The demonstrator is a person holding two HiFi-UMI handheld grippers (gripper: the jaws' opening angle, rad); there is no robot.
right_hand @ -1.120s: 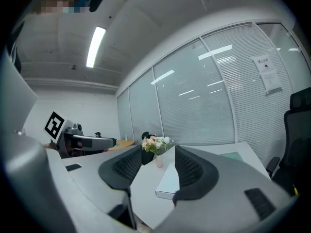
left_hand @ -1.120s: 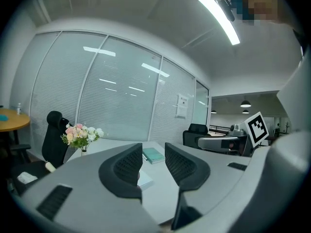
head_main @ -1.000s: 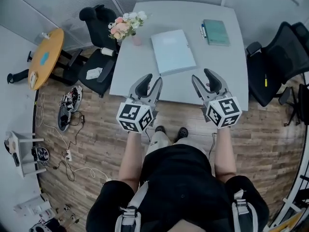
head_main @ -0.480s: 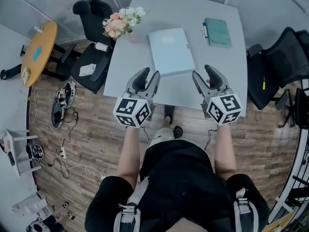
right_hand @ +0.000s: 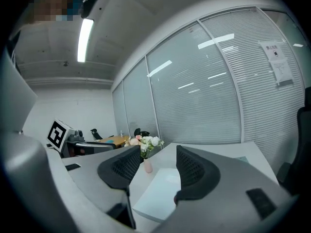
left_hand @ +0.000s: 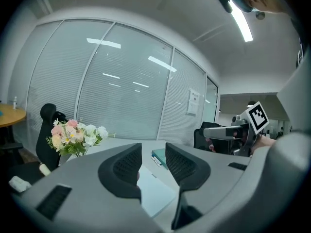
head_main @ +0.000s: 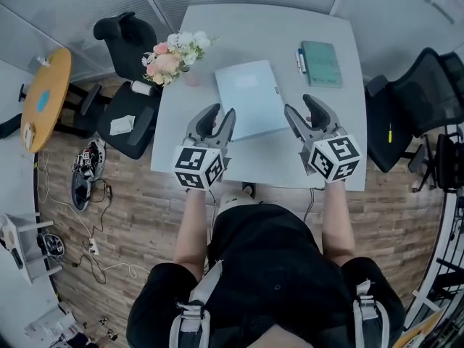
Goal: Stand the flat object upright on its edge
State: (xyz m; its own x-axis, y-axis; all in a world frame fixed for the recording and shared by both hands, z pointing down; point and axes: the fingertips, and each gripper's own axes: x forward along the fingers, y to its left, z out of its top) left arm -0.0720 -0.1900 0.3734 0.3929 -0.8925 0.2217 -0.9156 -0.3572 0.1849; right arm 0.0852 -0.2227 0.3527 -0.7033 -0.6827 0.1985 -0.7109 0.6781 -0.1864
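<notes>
The flat object [head_main: 250,98] was pale blue on a light grey counter [head_main: 217,27]. A notebook [head_main: 321,63] was teal green. The flowers [head_main: 168,53] were pink and white, the office chairs [head_main: 125,38] black, the round table [head_main: 56,75] orange with a small blue patch, and the floor [head_main: 130,216] brown wood planking.

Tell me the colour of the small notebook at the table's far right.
Teal green: the small notebook shows best in the head view.
</notes>
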